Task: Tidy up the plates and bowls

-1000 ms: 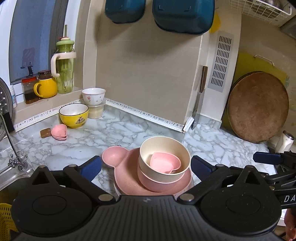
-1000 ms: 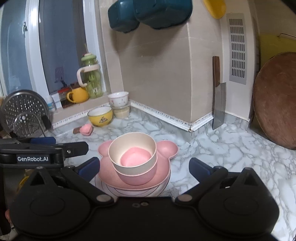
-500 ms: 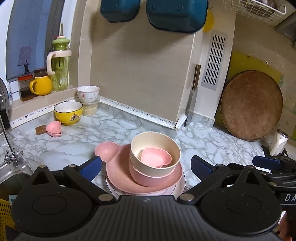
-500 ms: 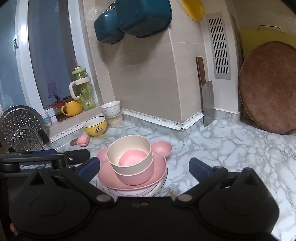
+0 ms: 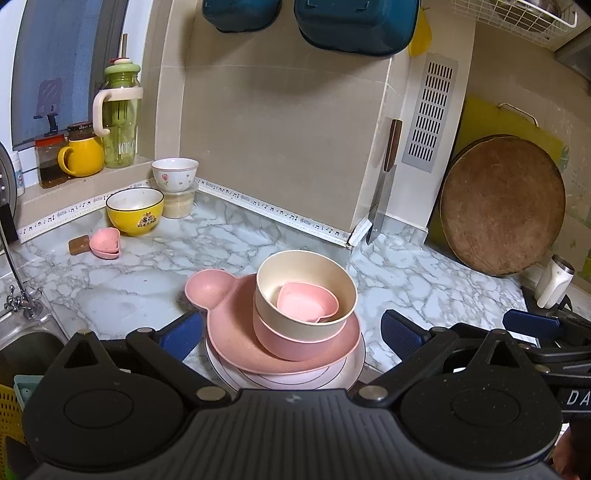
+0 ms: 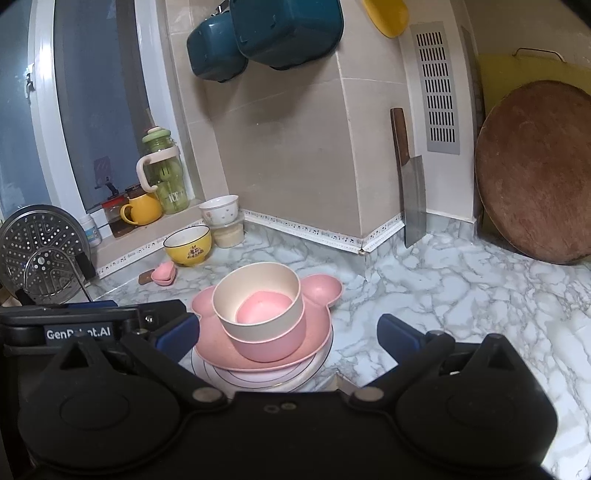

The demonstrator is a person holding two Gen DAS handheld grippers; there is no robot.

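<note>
Dish stack [image 5: 303, 325] nearer now on marble counter [image 5: 147, 266].

Warm, dim indoor light from above — soft shadows under the hanging blue tubs [image 5: 354, 26]. Strong fisheye bending toward the edges; centre sharp, the right wrist view slightly hazier.

Ahead of me a marble counter [image 5: 147, 258] meets a beige tiled wall [image 5: 280, 129]; a dark window [image 6: 92, 110] sits left, a grey vent [image 6: 439, 88] right, under dim indoor light
</note>
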